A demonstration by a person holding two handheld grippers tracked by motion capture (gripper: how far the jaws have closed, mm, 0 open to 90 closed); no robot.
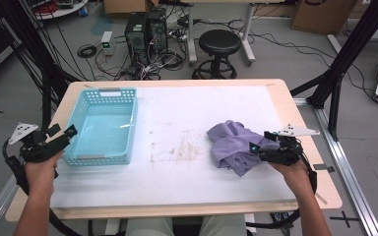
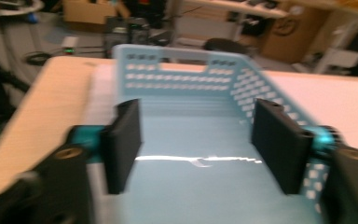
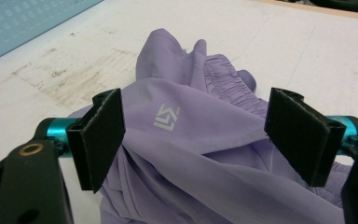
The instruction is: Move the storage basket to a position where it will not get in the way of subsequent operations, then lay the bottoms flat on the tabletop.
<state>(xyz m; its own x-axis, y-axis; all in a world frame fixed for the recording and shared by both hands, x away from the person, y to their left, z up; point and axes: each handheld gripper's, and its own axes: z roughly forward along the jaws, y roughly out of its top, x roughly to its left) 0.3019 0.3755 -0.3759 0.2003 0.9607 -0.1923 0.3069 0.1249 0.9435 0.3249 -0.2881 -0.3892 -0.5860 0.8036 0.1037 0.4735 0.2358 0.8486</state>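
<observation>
A crumpled purple garment with a small white logo lies on the white mat at the right. My right gripper stands open at its right edge. In the right gripper view the garment bulges up between the two wide-apart jaws of the right gripper, which do not pinch it. An empty light-blue plastic basket sits on the mat at the left. My left gripper hovers open at the basket's near left corner. The left gripper view is blurred: the left gripper has nothing between its jaws and looks into the basket.
The white mat has a brownish stained patch in the middle. A corner of the basket shows beyond the garment. Past the table's far edge stand a black stool and computer towers among floor cables. A black frame post rises at the right.
</observation>
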